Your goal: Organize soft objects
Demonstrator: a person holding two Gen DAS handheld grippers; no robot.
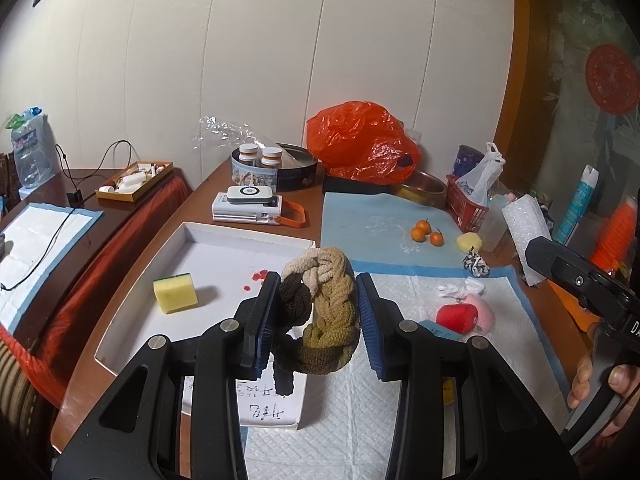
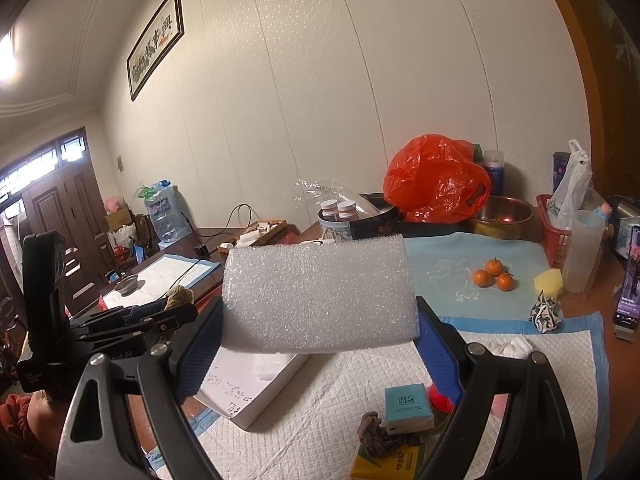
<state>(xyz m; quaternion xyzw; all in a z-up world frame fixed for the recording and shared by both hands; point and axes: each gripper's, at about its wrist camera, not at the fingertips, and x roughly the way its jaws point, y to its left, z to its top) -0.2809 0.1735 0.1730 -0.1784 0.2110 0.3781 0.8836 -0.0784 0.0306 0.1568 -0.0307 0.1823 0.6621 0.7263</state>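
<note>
Quilted white padding covers the tabletop beside a shallow white cardboard tray. Over the tray's near edge, the left gripper pinches a braided chenille headband; the right gripper clamps a bubbly white foam block. Inside the tray lies a yellow sponge.

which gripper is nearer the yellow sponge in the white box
Left. The left gripper, holding the braided cloth, hangs just right of the yellow sponge; the right gripper sits farther right.

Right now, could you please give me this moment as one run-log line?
left gripper: shut on braided headband | right gripper: shut on white foam block | white box: holds yellow sponge
</note>
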